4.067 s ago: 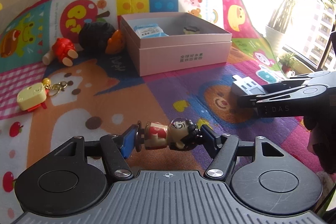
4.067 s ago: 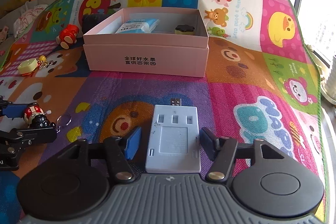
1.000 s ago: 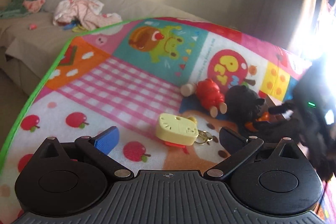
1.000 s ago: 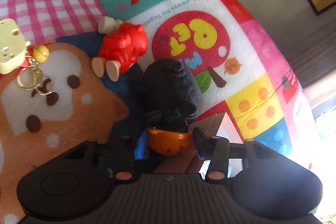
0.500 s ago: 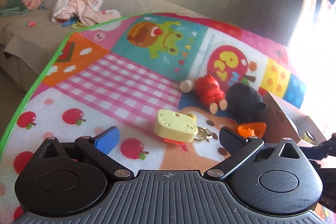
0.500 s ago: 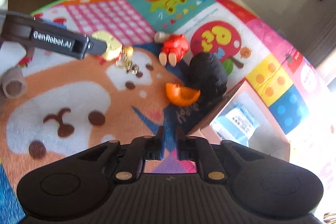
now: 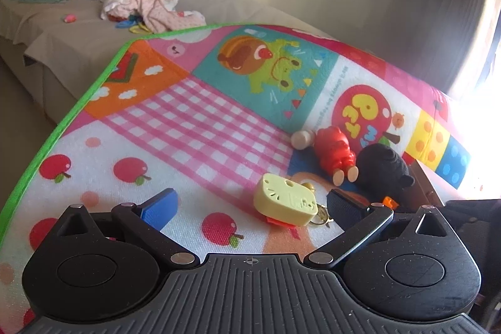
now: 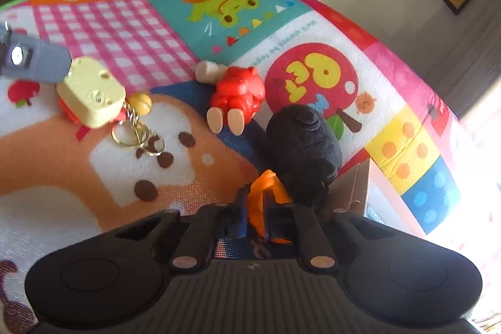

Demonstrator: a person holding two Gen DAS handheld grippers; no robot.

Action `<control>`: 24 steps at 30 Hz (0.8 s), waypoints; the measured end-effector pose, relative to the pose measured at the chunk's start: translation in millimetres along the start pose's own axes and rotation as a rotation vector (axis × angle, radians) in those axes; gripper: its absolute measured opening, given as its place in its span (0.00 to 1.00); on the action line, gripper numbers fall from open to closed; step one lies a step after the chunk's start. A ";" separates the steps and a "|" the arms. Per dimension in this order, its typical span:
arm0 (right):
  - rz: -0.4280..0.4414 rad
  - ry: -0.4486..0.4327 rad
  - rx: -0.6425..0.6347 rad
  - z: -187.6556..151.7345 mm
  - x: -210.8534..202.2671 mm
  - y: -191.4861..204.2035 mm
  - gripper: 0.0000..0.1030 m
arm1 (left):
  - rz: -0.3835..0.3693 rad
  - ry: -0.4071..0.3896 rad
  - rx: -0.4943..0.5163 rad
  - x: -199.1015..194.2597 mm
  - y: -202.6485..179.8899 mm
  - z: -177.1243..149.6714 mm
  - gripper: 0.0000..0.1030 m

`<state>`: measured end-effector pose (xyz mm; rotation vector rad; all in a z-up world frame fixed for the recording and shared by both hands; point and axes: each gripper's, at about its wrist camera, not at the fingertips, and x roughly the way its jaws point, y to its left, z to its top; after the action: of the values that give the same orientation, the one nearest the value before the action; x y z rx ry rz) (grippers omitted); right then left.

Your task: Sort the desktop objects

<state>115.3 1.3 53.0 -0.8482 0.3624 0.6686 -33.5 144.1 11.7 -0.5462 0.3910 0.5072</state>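
My left gripper [image 7: 250,204] is open over the play mat, with the yellow keychain [image 7: 285,200] between its fingers, closer to the right one, not gripped. My right gripper [image 8: 253,202] is shut on the orange piece [image 8: 264,193] attached to the black plush toy [image 8: 302,143], low over the mat. The red figurine [image 8: 239,93] lies beyond the plush; it also shows in the left wrist view [image 7: 333,147], as does the plush [image 7: 380,169]. The yellow keychain [image 8: 90,91] with its gold rings lies at left in the right wrist view, under the left gripper's finger [image 8: 34,61].
The pink box [image 8: 388,196] stands right of the plush, its corner close to my right gripper. The mat's green edge [image 7: 62,124] runs along the left, with a sofa [image 7: 62,30] carrying clothes and plush toys beyond it.
My right gripper, shut and empty half a second ago, has come down and closed on the plush's orange piece. My left gripper has moved closer to the yellow keychain and stayed open.
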 end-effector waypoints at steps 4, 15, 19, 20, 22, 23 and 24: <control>0.054 -0.049 0.050 -7.7 -37.4 -9.8 0.03 | -0.016 0.018 0.002 2.7 -0.7 -0.8 1.00; 0.101 0.075 0.430 -96.9 -108.7 -66.6 0.37 | -0.083 0.019 0.253 3.0 -40.8 -8.5 1.00; 0.000 0.089 0.660 -138.6 -111.6 -91.5 0.76 | -0.183 -0.015 0.519 6.2 -85.5 -8.9 1.00; -0.012 0.094 0.689 -145.3 -111.0 -94.9 0.76 | -0.205 -0.018 0.554 9.7 -94.4 -6.6 1.00; -0.045 0.093 0.755 -160.9 -108.5 -101.6 0.76 | -0.240 -0.002 0.566 24.1 -112.7 4.0 1.00; -0.057 0.091 0.775 -167.1 -106.7 -103.0 0.77 | -0.258 0.023 0.542 35.9 -121.7 12.3 1.00; -0.069 0.093 0.792 -172.8 -104.6 -103.4 0.77 | -0.272 0.052 0.510 47.4 -128.2 20.9 1.00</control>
<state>101.2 -225.0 61.6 -0.1337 0.6227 0.3658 79.8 78.0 55.5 -0.1134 0.4678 0.1192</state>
